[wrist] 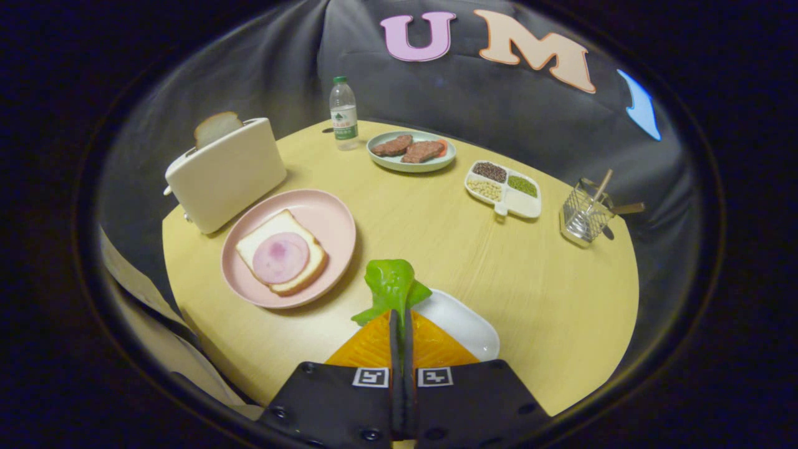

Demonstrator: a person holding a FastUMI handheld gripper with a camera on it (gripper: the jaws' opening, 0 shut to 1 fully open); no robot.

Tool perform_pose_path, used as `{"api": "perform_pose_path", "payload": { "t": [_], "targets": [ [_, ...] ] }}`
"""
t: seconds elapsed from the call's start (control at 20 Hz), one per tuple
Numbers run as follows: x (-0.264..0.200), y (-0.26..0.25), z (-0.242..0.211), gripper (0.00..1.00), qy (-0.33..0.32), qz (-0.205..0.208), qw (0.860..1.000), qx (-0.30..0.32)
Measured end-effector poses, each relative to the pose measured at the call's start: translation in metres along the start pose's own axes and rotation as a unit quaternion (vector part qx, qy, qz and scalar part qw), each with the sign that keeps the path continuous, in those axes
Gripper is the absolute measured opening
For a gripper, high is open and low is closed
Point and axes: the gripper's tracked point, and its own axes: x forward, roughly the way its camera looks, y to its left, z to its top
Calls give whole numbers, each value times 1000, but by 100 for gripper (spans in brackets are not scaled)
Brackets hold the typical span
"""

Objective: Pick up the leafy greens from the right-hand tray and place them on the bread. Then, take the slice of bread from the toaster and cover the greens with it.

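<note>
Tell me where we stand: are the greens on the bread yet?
Not yet. Done: the tool is shut on the leafy greens, held above the white tray. In hand: carrying them to the bread on the pink plate, which carries just a ham slice. Left: lay the greens down, then fetch the slice in the toaster.

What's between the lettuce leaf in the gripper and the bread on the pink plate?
Gripper view: only bare tabletop and plate rim separate lettuce leaf from bread.
</note>
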Motion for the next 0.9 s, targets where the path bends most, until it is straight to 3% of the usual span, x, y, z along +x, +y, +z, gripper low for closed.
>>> {"api": "perform_pose_path", "payload": {
  "t": [0.4, 0.9],
  "targets": [
    [-12, 43, 52, 3, -27, 33, 998, -37],
    [15, 130, 98, 3, -33, 100, 988, -111]
  ]
}}
